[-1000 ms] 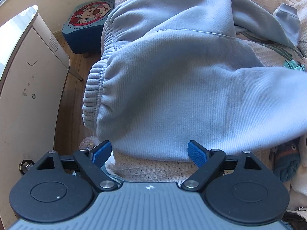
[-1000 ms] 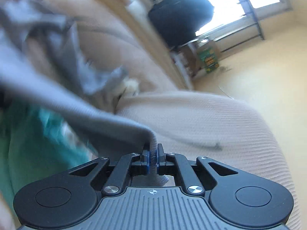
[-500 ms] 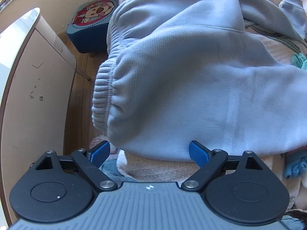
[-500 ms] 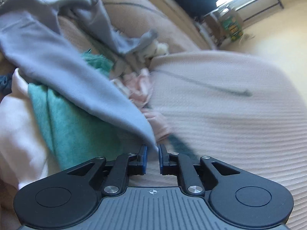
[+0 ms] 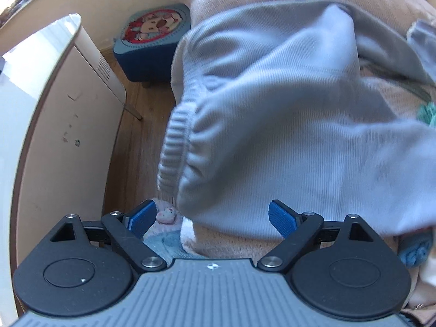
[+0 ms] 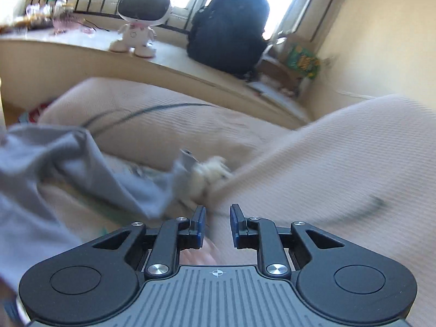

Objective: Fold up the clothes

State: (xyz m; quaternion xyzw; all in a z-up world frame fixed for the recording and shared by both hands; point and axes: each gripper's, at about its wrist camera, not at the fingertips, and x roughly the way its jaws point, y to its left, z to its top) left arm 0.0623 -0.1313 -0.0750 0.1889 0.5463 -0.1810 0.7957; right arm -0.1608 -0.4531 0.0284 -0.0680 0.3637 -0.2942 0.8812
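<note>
Sweatshirt (image 5: 272, 114) lies on the bed below wide-open left tongs (image 5: 211, 218); right tongs (image 6: 217, 224), just opening, hold nothing.

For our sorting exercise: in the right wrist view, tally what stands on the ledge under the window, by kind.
Toy robot: 1
Black backpack: 1
Green packet: 1
Total: 3

Left gripper (image 5: 211, 215) wide — above blue sweatshirt (image 5: 272, 114).
</note>
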